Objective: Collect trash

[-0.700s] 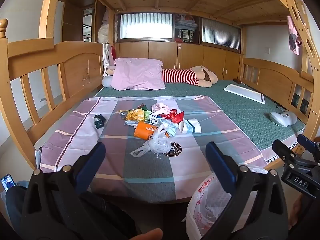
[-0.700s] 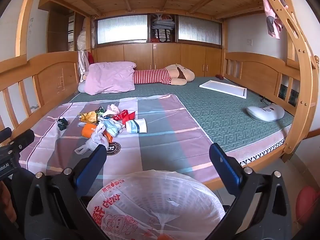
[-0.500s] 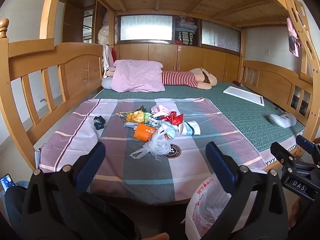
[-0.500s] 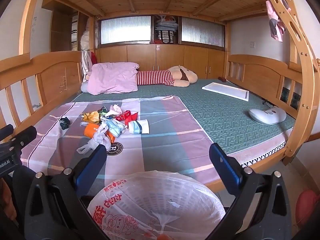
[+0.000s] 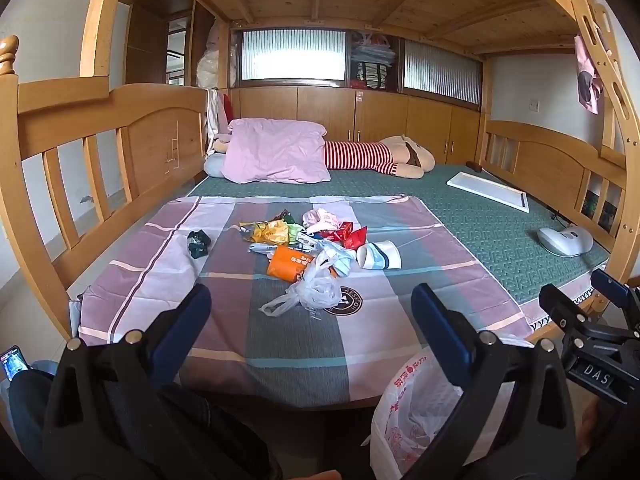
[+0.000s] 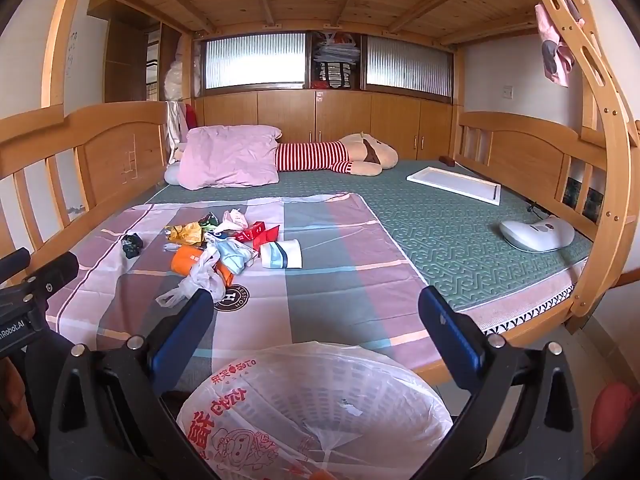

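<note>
A heap of trash [image 5: 304, 246] [image 6: 222, 246] lies on the striped sheet [image 5: 248, 332] [image 6: 340, 292] on the bed: an orange packet [image 5: 289, 263], a crumpled clear plastic bag [image 5: 310, 292], red and yellow wrappers, a white paper cup [image 5: 378, 256] [image 6: 281, 255] on its side. A dark crumpled scrap [image 5: 198, 243] [image 6: 132, 245] lies apart to the left. A basket lined with a printed plastic bag [image 6: 316, 412] [image 5: 420, 408] stands on the floor at the bed's foot. My left gripper [image 5: 310, 322] and my right gripper [image 6: 316, 326] hang before the bed, both open and empty, well short of the heap.
Wooden bed rails [image 5: 100, 152] [image 6: 532, 152] run along both sides, and a ladder post [image 6: 604, 200] stands at the right. A pink pillow [image 5: 276, 150], a striped plush toy [image 5: 380, 156], a white board [image 6: 454, 184] and a white device [image 6: 536, 234] lie farther back on the green mat.
Both views have tilted slightly, so the bed and trash sit a little higher in the frame. Nothing on the bed has moved, and both grippers remain open.
</note>
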{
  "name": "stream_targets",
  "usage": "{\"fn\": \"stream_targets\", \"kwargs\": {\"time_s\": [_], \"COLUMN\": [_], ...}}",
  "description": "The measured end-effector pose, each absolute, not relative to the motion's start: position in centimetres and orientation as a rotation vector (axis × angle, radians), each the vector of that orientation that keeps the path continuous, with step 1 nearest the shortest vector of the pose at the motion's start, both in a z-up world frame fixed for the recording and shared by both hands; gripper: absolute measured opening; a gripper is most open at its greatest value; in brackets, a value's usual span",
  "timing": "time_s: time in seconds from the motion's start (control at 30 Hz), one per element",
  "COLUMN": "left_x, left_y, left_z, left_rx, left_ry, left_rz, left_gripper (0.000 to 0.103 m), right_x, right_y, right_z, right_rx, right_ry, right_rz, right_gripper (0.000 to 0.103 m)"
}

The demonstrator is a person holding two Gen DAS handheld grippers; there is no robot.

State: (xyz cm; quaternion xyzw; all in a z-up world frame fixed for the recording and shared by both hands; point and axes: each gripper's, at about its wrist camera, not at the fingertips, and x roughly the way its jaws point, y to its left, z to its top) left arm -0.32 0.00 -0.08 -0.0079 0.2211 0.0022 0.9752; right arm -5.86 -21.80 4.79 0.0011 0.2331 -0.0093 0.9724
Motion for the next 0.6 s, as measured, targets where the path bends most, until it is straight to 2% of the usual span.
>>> {"fn": "stream_targets", "kwargs": {"time_s": [0.6], "left_x": [-0.47], "left_y": [0.11], "left_z": [-0.14], "left_rx": [-0.014], "left_ry": [0.452], "left_rz": [0.001], "left_gripper": [0.099], "right_x": [-5.86], "right_y": [-21.65], "right_z": [4.61], "right_rx": [0.005], "right_ry": [0.474], "right_rz": [-0.015], "right_gripper": [0.101]}}
